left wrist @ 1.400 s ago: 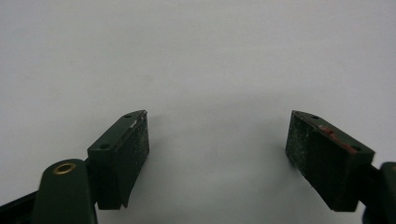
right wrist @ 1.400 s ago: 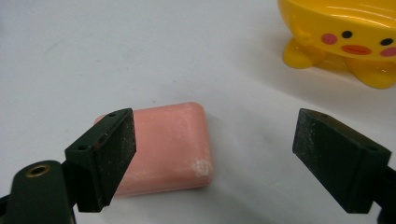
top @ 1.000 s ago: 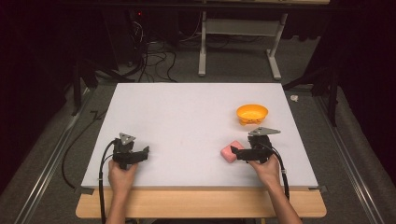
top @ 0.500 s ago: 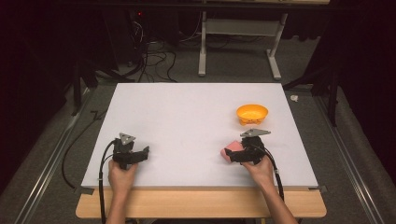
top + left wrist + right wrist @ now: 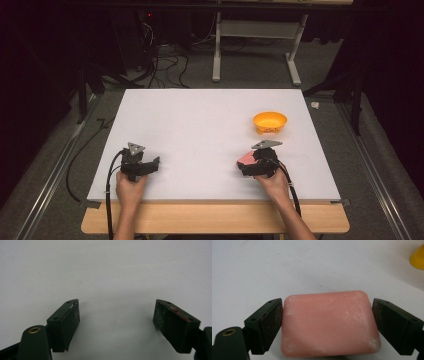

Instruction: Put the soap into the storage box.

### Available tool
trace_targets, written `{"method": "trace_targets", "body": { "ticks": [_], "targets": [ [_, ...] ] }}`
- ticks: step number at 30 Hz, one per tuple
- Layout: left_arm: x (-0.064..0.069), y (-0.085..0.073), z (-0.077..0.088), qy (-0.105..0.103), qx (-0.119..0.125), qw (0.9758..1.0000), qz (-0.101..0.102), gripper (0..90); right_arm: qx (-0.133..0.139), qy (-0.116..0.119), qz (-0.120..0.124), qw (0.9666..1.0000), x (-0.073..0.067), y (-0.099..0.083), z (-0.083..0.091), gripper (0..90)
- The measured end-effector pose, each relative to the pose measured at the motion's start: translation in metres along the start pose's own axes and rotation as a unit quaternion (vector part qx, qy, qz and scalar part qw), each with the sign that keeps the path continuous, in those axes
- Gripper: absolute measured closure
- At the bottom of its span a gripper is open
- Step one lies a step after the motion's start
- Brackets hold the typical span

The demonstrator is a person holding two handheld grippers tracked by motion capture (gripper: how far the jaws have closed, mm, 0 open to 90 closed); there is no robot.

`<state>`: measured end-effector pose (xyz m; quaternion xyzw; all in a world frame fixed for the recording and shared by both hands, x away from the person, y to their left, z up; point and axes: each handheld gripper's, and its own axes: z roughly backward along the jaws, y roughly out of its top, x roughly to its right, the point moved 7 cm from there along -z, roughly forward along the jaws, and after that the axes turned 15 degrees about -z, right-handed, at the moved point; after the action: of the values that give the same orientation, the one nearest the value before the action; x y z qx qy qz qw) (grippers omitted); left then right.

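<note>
The right claw [image 5: 327,322] has its two black jaws on either side of a pink soap bar [image 5: 329,323]. The left jaw touches the soap's side. The right jaw sits just beside the other side, maybe touching; I cannot tell if the claw squeezes it yet. The soap lies flat on the white table [image 5: 287,265], right between the jaws.

From the high view, the right claw [image 5: 248,167] is near the front edge of the table [image 5: 200,125], and the pink soap bar [image 5: 244,158] peeks out at its tip. An orange bowl [image 5: 270,122] stands a little way beyond the claw, off to one side. I cannot see anything in it. In the right gripper view, a bit of the orange bowl [image 5: 418,258] shows far ahead of the right jaw.

The left claw [image 5: 116,322] is wide open and holds nothing. Bare table [image 5: 112,270] lies between its jaws. From above, the left claw [image 5: 155,164] is well apart from the soap and the bowl.
</note>
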<state>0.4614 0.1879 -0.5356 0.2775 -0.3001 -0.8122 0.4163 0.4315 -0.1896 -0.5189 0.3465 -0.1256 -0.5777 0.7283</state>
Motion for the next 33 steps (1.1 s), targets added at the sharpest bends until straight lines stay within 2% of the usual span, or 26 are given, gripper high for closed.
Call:
{"method": "trace_targets", "body": {
  "ticks": [7, 13, 19, 33],
  "targets": [
    [0.0001, 0.0, 0.0, 0.0, 0.0, 1.0, 0.0, 21.6, -0.008, -0.007, 0.002, 0.9999, 0.0, -0.0025, -0.0044, 12.2],
    [0.0001, 0.0, 0.0, 0.0, 0.0, 1.0, 0.0, 21.6, -0.021, -0.025, 0.017, 0.9993, -0.0003, -0.0071, -0.0102, 13.1],
    [0.0001, 0.0001, 0.0, 0.0, 0.0, 1.0, 0.0, 21.7, -0.014, -0.022, 0.019, 0.9995, 0.0, -0.0076, -0.0104, 13.2],
    [0.0, 0.0, -0.0001, 0.0, 0.0, 1.0, 0.0, 21.6, -0.019, -0.025, 0.026, 0.9992, -0.0017, -0.0082, -0.0089, 13.5]
  ]
}}
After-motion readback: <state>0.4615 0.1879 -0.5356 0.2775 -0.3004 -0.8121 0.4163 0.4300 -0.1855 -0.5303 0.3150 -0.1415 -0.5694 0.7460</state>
